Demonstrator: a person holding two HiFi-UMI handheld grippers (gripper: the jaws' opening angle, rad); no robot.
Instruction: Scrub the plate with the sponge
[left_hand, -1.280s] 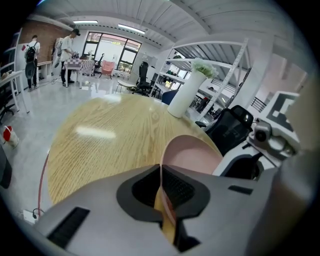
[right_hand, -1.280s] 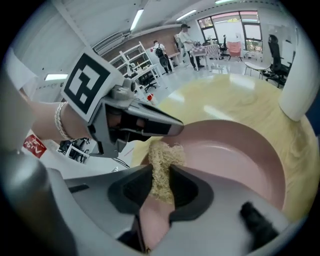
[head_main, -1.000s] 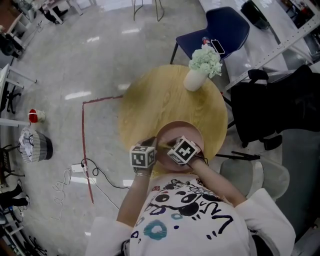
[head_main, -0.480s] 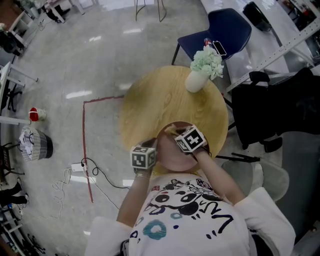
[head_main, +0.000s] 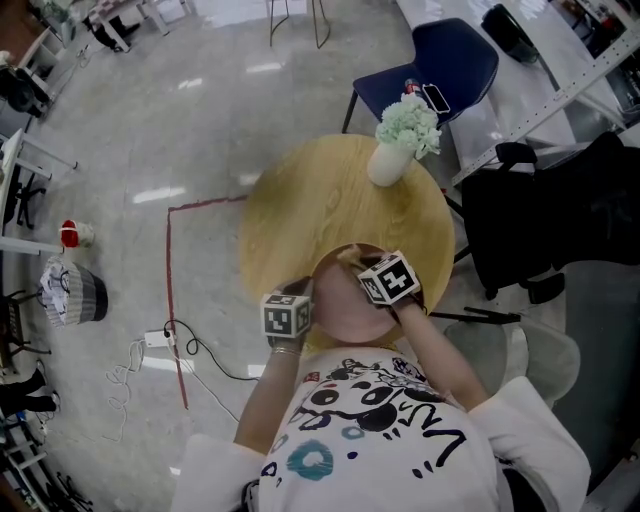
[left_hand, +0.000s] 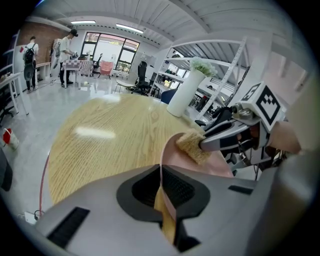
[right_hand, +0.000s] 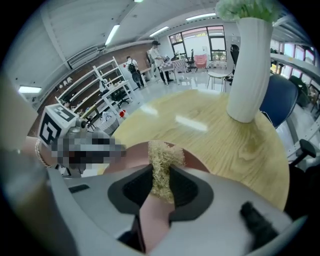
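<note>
- Held the pink plate (head_main: 343, 300) at the near edge of the round wooden table (head_main: 300, 205), just in front of the person.
- Clamped the left gripper (left_hand: 162, 192) onto the plate's near-left rim, with both jaws tight against the thin edge.
- Pinched the tan sponge (right_hand: 164, 157) in the right gripper (right_hand: 161, 186), squeezed at the sides, with its fibrous end poking out past the tips.
- Set the sponge against the plate's inner face, close to the far rim.
- Kept the white vase (head_main: 388, 160) of pale flowers near the table's far right edge, well apart from the plate.
</note>
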